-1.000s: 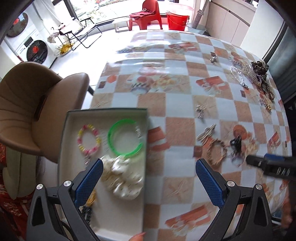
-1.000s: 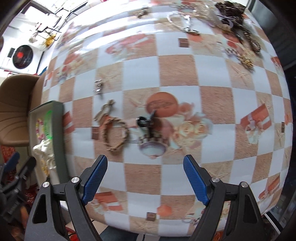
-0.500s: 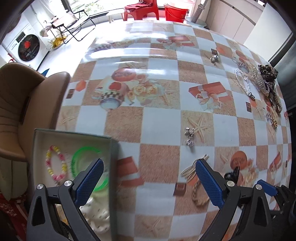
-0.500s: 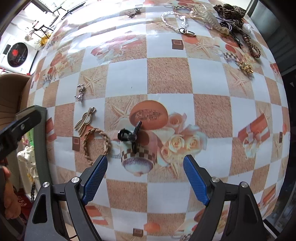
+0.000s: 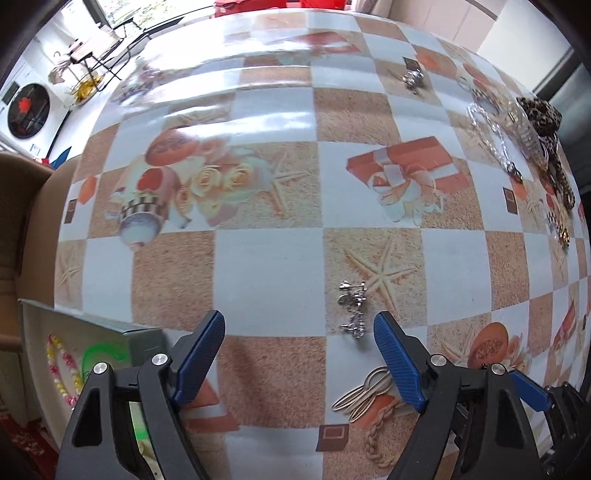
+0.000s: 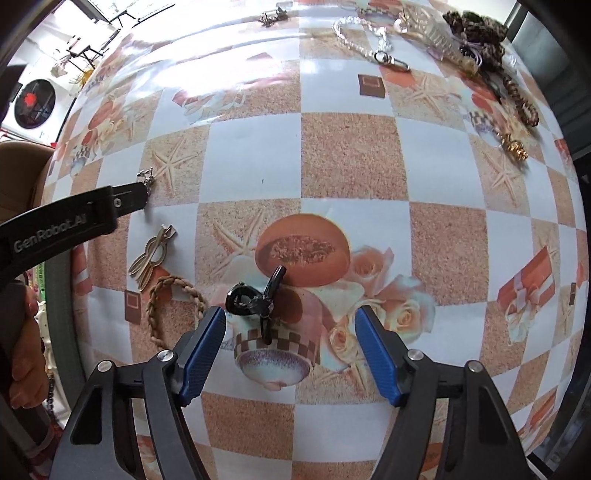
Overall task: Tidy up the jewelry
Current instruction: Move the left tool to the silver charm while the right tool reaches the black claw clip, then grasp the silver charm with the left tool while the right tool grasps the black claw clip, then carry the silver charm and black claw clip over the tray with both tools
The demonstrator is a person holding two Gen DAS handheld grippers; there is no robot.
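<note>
Both grippers have pushed forward over the table since a second ago: the tray that filled the lower left of the left wrist view has slid to its corner, and the silver earrings (image 5: pixel 352 309) now lie just ahead of the left gripper (image 5: pixel 299 363), close to its right finger. Its blue fingers (image 5: pixel 199 356) stand spread wide with nothing between them, above the checked tablecloth (image 5: pixel 266 273). The grey tray (image 5: pixel 33 321) holds a pink and yellow bead bracelet (image 5: pixel 61 371) and a green bangle (image 5: pixel 99 354).

Beside the left gripper's right finger lie a gold hair clip (image 5: pixel 364 393) and, touching it, a braided tan bracelet (image 5: pixel 378 432).

The right gripper (image 6: pixel 290 354) is spread too and pinches nothing. A small black hair clip (image 6: pixel 256 299) lies on the cloth just ahead of the gap, nearer the left finger, over a printed cup and melon. From this side the gold clip and braided bracelet sit left of it, and the left gripper's black finger reaches in from the left edge, its tip beside the silver earrings.

Along the far right edge of the table more pieces are heaped: a silver chain (image 6: pixel 369 40), a clear comb-like clip (image 6: pixel 436 37), a leopard-print scrunchie (image 6: pixel 476 26), a dark braided band (image 6: pixel 521 99) and a small gold piece (image 6: pixel 515 146). Another small silver piece (image 6: pixel 271 16) lies at the far edge.
</note>
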